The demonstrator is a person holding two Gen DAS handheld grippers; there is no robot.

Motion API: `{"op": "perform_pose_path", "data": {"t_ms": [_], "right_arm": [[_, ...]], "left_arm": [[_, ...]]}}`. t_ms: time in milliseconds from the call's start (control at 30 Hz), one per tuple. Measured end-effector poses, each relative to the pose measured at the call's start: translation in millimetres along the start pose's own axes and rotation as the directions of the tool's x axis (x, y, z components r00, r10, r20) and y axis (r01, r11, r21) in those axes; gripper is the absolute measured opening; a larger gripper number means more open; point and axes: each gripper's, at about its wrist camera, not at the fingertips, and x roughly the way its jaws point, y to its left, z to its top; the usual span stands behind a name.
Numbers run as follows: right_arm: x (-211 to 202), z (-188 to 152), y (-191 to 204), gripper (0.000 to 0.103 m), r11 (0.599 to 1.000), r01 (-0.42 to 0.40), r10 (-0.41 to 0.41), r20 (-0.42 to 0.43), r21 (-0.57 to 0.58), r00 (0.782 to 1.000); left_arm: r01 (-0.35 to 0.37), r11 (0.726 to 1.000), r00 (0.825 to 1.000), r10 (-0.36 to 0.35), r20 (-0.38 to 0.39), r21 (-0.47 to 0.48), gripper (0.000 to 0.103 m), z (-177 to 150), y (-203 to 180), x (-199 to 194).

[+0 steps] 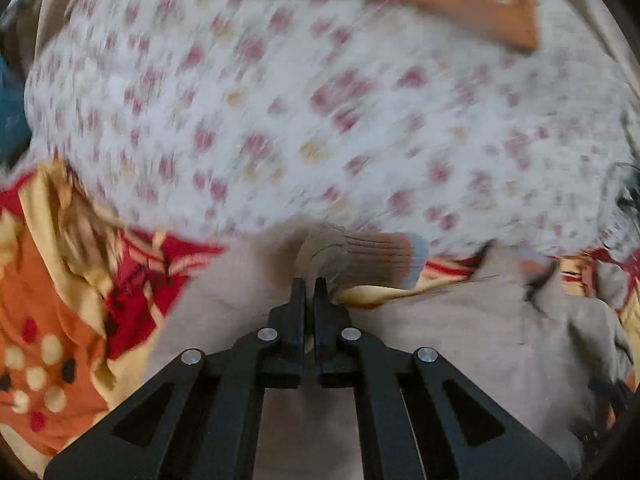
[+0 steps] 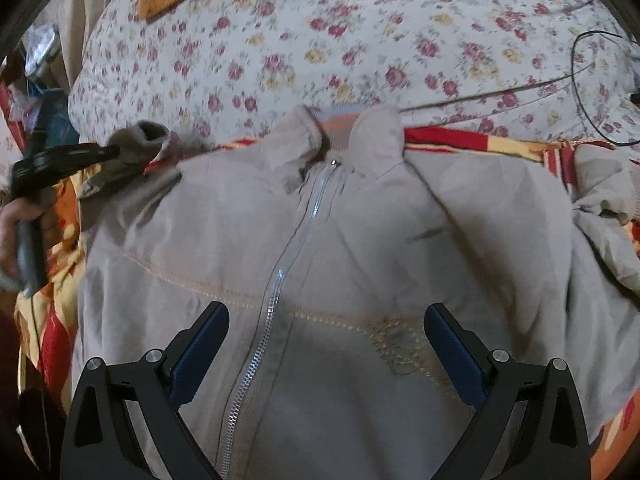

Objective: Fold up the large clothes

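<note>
Jacket point(image 2: 340, 264), beige with a silver zipper point(image 2: 280, 280) down the front, is laid flat and face up on a red, orange and yellow patterned blanket point(image 2: 52, 320), with a floral sheet point(image 2: 360, 40) beyond its collar at 12 o'clock. So the body is already spread out, and I'd say we're at the first fold, bringing a sleeve in.

The left gripper point(image 1: 309, 280) has its jaws together, pinched on the sleeve cuff point(image 1: 360, 258), the ribbed end with an orange and blue-grey stripe. From the right wrist view you can see it out at about 9 o'clock, with that sleeve bunched and raised off the blanket, and a hand point(image 2: 16, 232) on its handle. The left wrist view is pretty smeared with blur, so I can't say much more than that.

The right gripper point(image 2: 326, 344) has its jaws wide apart with nothing in them, hanging over the chest, straddling the zipper and the line of orange stitching.

My guess for the next move: carry that cuff across the chest toward 3 o'clock and lay the sleeve flat, maybe with the right gripper pinning the shoulder so the body doesn't drag. The other sleeve, crumpled at 3 o'clock, would come after.

Writing or brands: nothing readable. There's an embroidered patch point(image 2: 400, 344) on the chest, but it's too blurry to make out.
</note>
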Motion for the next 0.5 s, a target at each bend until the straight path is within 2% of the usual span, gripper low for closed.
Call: {"op": "perform_pose_path", "data": {"t_ms": [33,100,167,267,333,433,500], "right_arm": [[-2.9,0.4,-0.9,0.099,1.000,0.000,0.000,0.005,0.006,1.000],[-9.0,0.4,-2.2,0.099,1.000,-0.006,0.006,0.020,0.007,1.000],[-14.7,1.4,-2.7,0.099,1.000,-0.001,0.001,0.035,0.000,0.999],[-22.8,6.0,-9.3,0.099,1.000,0.027,-0.028,0.067,0.016,0.997],[-28.2,9.7,-20.3,0.099,0.998,0.041,-0.045,0.086,0.055,0.995],[-31.5,9.8,-39.8,0.099,0.992,0.051,-0.062,0.101,0.113,0.993],[-33.1,6.7,-54.2,0.099,0.986,0.034,-0.051,0.102,0.164,0.993]], "left_arm": [[0.032,0.999,0.999,-0.032,-0.004,-0.020,0.001,1.1,-2.8,-9.3],[0.152,0.986,0.988,-0.152,-0.005,-0.068,0.001,-3.2,-16.4,-32.9],[0.191,0.981,0.981,-0.191,0.021,-0.033,0.001,-13.2,-40.8,-55.1],[0.276,0.961,0.961,-0.276,-0.004,-0.029,0.001,-34.6,-81.1,-70.4],[0.341,0.939,0.939,-0.342,-0.021,-0.050,0.001,-54.4,-109.0,-69.3],[0.381,0.922,0.921,-0.386,-0.062,-0.076,0.002,-82.2,-144.5,-52.3],[0.361,0.929,0.920,-0.368,-0.131,-0.078,0.005,-105.5,-170.8,-32.0]]}}
